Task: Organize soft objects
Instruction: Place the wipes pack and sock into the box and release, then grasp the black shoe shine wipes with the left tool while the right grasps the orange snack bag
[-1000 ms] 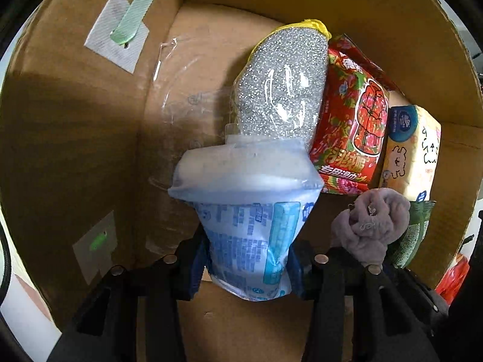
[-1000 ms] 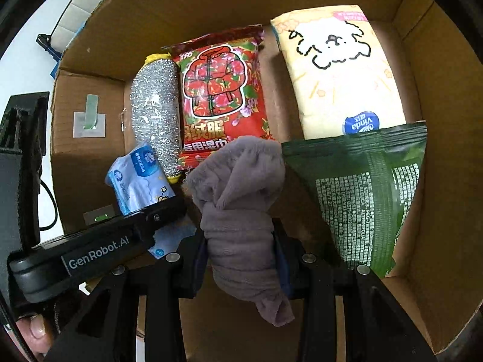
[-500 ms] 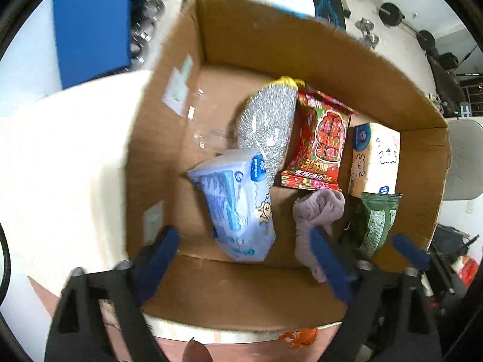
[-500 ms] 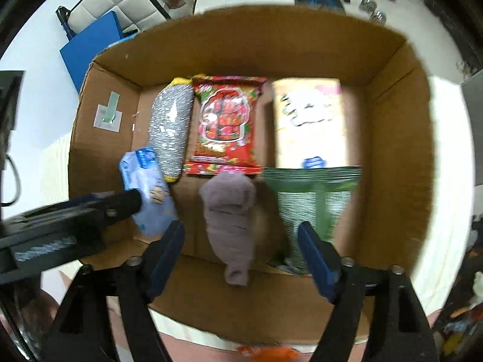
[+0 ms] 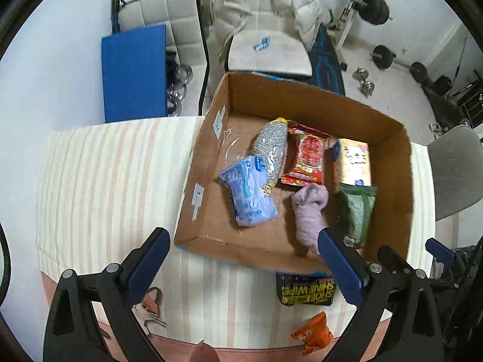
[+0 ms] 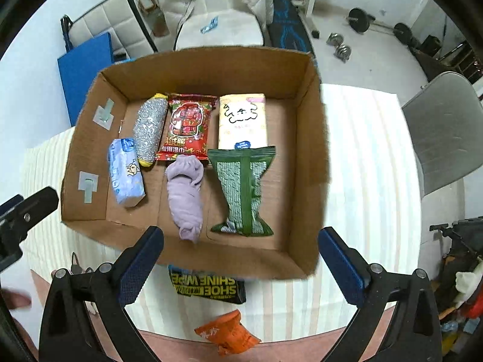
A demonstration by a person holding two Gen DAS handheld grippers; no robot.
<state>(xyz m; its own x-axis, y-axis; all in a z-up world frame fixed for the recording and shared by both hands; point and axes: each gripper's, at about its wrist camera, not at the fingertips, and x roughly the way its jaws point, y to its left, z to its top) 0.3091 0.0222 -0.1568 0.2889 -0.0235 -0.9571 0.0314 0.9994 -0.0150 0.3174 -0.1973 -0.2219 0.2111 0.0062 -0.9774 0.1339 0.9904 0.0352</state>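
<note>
Both tools have released and pulled back from the cardboard box (image 6: 314,163); left tool (image 5: 241,259) and right tool (image 6: 241,256) gape empty; next, likely the shoe-wipe pack (image 6: 208,285) outside.

Shoe shine wipes pack (image 6: 206,283): far edge hidden under cardboard box (image 6: 193,66) front wall; lettering partly cut in left wrist view. Purple sock (image 5: 309,214): lower end covered by left gripper's right finger pad (image 5: 339,267). Orange packet (image 6: 228,335): print too small to read. Right gripper (image 5: 440,249) in left wrist view: only one blue pad tip visible, rest cut by frame edge. Small print on blue tissue pack (image 5: 249,194): illegible.
</note>
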